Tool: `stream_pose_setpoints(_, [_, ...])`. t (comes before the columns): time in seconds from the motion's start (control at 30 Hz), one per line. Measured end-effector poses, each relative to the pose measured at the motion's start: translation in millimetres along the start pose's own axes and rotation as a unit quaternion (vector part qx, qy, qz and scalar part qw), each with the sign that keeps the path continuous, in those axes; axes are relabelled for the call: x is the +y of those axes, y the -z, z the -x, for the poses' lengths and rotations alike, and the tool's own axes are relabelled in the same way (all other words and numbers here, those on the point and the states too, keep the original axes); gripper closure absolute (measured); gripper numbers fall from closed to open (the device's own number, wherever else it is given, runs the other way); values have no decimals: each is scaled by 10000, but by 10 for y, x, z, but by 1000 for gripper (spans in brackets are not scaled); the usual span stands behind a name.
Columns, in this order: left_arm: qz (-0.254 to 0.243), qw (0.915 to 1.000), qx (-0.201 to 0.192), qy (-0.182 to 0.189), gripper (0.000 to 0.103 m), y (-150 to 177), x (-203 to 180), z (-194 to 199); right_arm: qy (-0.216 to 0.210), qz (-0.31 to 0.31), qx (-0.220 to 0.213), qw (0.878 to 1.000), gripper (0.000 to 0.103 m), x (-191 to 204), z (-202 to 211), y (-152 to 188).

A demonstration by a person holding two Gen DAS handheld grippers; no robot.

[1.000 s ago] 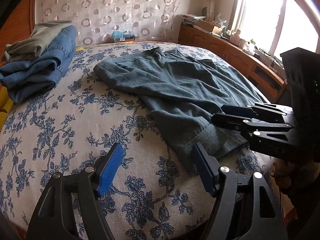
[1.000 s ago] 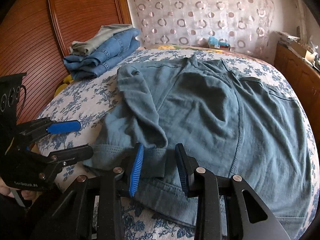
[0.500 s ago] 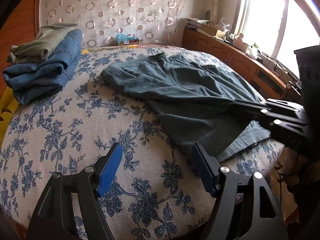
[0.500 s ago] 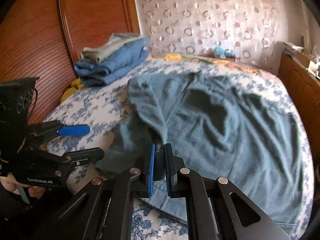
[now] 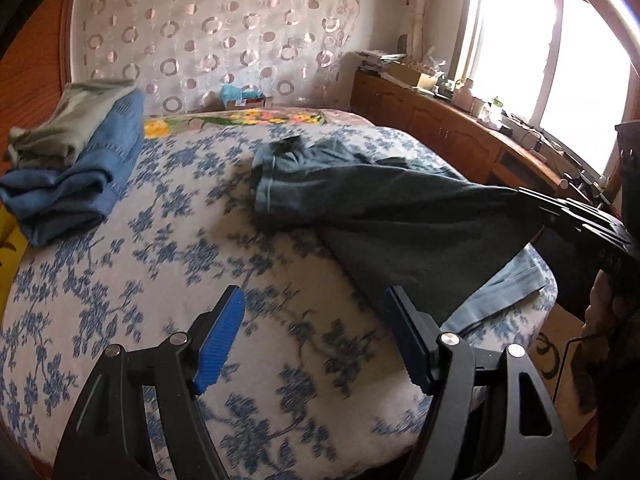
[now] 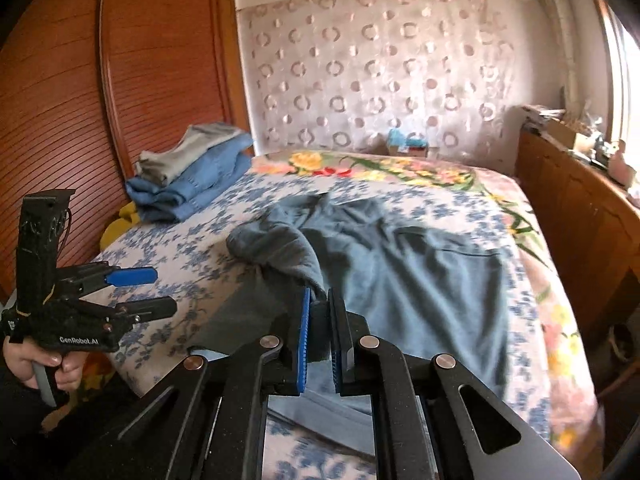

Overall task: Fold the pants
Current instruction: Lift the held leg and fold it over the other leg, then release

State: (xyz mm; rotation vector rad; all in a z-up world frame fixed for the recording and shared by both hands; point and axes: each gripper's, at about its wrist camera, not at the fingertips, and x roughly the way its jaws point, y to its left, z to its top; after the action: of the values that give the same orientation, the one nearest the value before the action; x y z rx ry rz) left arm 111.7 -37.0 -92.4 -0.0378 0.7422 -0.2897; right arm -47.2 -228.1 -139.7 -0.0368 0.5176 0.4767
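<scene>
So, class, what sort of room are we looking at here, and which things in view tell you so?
Most likely a home bedroom. A bed with a blue floral cover fills the view, folded clothes are stacked by its head, and a wooden sideboard runs under a bright window.

One marking could be read: "GenRobot.AI" stood in pale letters on the black body of the left gripper [image 6: 136, 292], seen from the right wrist camera. Nothing else in either view carried legible text.
</scene>
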Motion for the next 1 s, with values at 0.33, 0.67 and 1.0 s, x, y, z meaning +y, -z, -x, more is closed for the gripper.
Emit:
stream_pose_setpoints(0.33, [-207,9994,-228,163,30,-182,-310,-78,376,-84,-125,9992,94,-128,327,65])
stream_pose_setpoints(0.67, [-366,9989,-190,220,30,-200,-500,-155,639,-265,-84,9976,94,-173,396,165])
stream_pose_setpoints(1.0, [-434,9987,2,269,30,-126,-626,-259,854,-526,189,9948,94,-319,331,321])
